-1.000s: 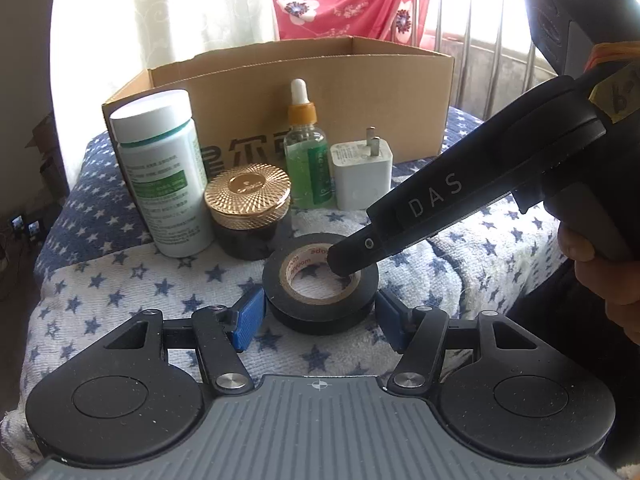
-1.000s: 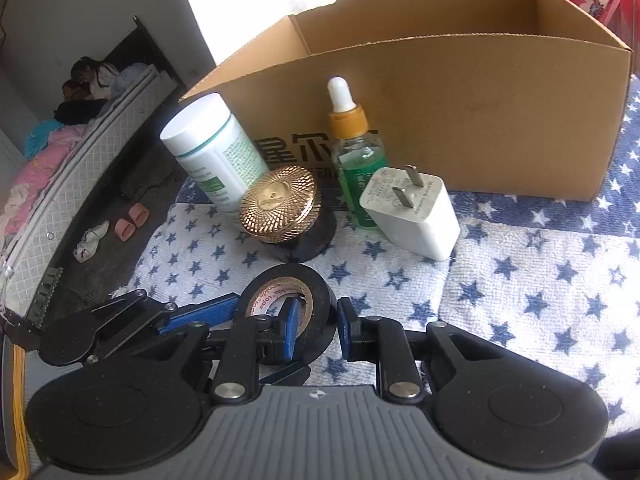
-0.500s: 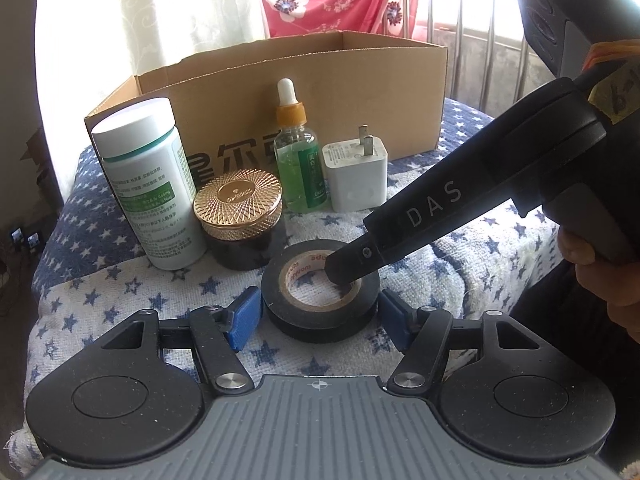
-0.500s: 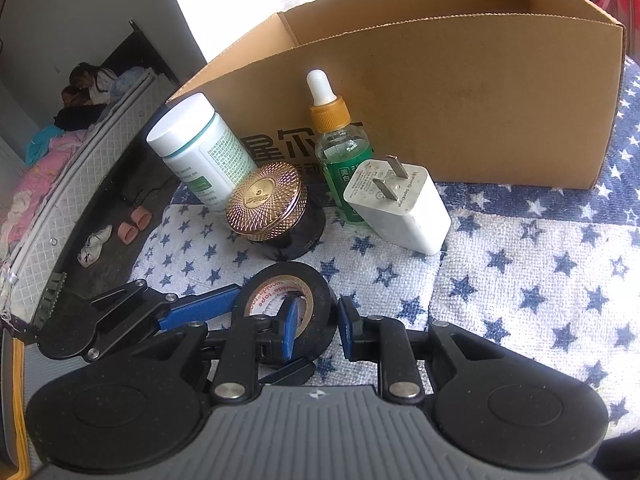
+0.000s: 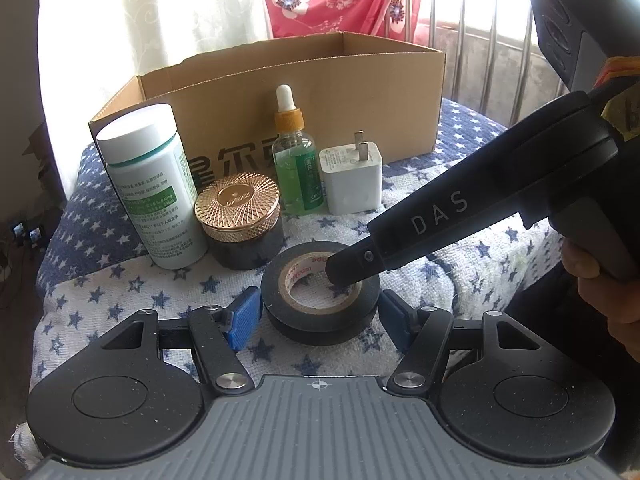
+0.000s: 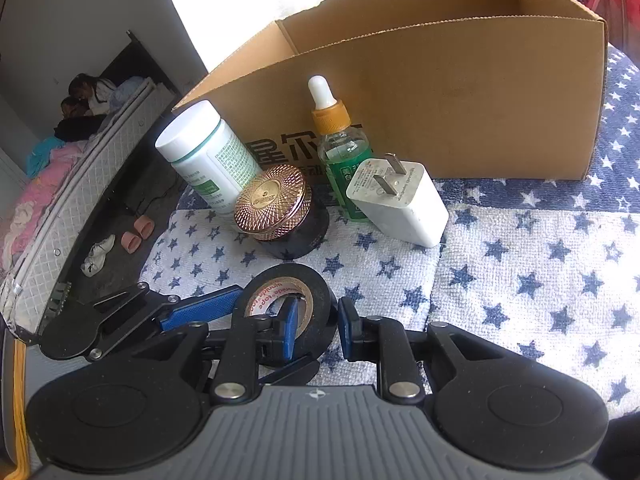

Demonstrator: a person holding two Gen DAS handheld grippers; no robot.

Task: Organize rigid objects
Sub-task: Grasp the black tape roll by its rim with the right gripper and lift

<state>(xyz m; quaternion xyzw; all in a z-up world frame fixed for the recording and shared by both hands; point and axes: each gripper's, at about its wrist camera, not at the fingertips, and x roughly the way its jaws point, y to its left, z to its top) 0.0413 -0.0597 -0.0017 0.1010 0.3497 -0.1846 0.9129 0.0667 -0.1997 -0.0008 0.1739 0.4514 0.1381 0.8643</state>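
Observation:
A black tape roll (image 5: pixel 320 312) lies flat on the star-printed towel, also seen as the tape roll (image 6: pixel 320 292) in the right wrist view. My left gripper (image 5: pixel 318 312) is open, with one blue pad on each side of the roll and a narrow gap at both. My right gripper (image 6: pixel 316 326) comes in from the right (image 5: pixel 344 272) and is shut on the roll's wall, one finger inside the hole and one outside. The left gripper's fingers (image 6: pixel 200 312) show beside the roll in the right wrist view.
Behind the roll stand a white pill bottle (image 5: pixel 154 188), a gold-lidded black jar (image 5: pixel 238 216), a green dropper bottle (image 5: pixel 296 168) and a white plug adapter (image 5: pixel 352 180). An open cardboard box (image 5: pixel 392 96) stands behind them. The towel's left edge (image 6: pixel 160 248) drops to the floor.
The left jaws have spread a touch wider around the tape roll. The right gripper keeps its hold on the roll's wall, and neither hand has shifted.

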